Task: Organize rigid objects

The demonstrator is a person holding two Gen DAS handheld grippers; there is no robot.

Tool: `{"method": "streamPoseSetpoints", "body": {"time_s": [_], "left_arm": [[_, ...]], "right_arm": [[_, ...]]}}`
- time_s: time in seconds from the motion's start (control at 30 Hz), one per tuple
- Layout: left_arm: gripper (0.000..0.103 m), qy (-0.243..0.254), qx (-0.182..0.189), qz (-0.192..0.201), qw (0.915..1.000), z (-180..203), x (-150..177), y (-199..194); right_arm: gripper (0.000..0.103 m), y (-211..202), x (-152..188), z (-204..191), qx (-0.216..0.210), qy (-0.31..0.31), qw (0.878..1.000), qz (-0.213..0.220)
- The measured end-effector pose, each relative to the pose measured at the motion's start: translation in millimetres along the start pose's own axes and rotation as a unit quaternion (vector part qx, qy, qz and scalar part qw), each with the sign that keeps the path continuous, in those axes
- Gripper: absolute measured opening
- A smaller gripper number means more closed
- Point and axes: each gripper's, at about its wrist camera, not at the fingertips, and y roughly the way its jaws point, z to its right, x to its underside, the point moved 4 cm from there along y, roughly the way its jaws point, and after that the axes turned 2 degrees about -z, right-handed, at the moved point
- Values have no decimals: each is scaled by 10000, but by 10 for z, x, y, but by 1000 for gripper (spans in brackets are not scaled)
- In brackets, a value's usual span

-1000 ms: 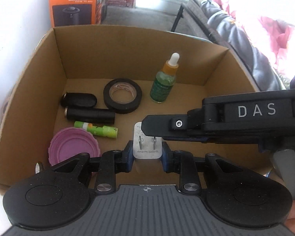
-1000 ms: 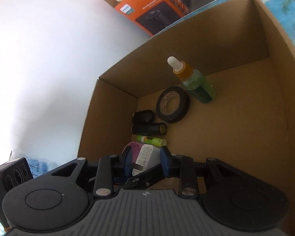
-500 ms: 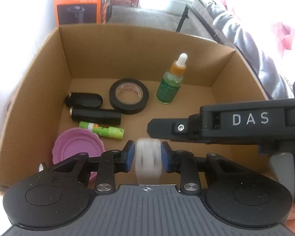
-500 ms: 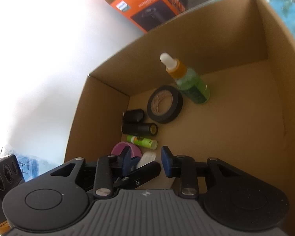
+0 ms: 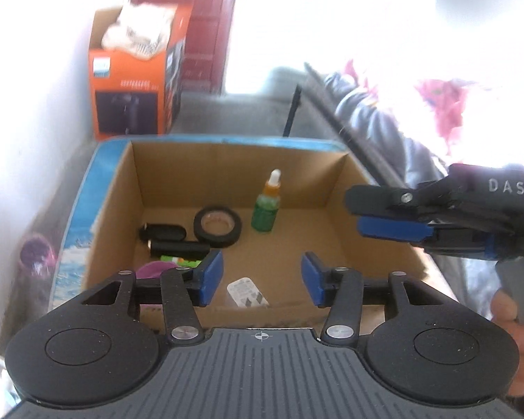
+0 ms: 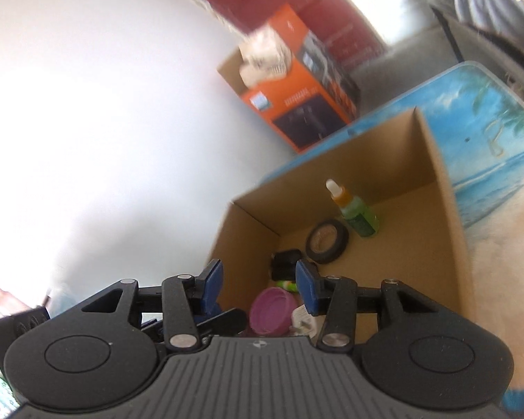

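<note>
Where it pinched the white plug (image 5: 247, 291) a second ago, the left gripper (image 5: 262, 277) now gapes, pulled back. Plug lies in the cardboard box (image 5: 335, 188) beside tape roll (image 5: 217, 222) and dropper bottle (image 5: 266, 208); right gripper (image 6: 258, 284) spread too.

- White wall (image 5: 24, 111) at left, glare-washed.
- Dark red door (image 5: 206, 24) behind; overexposed daylight beside it.
- Orange appliance carton (image 5: 132, 80) on the grey floor (image 5: 227, 111).
- Grey sofa (image 5: 384, 129) with pink-patterned fabric (image 5: 447, 104) at right.

I see a matt brown cardboard box (image 5: 178, 181), a glossy white plastic plug (image 5: 247, 291) and a matt black tape roll (image 5: 217, 227).
</note>
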Motion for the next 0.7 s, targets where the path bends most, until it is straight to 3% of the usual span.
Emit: {"method": "streamPoseSetpoints", "body": {"time_s": [0.13,0.23,0.4,0.7], "left_arm": [[56,229,59,236,9994,44,219,-283],[57,335,48,160,9993,49,455,-347],[57,415,-136,-7,9990,-33,775,-348],[57,524,-632,-240,9963,-225,1137,-204]], "right_arm": [[52,-368,169,-42,-130,37,9992,381],[53,-505,342,-37,-111,30,9988,475],[53,-416,657,52,20,125,9997,199],[53,110,976,119,136,250,9979,-585]]}}
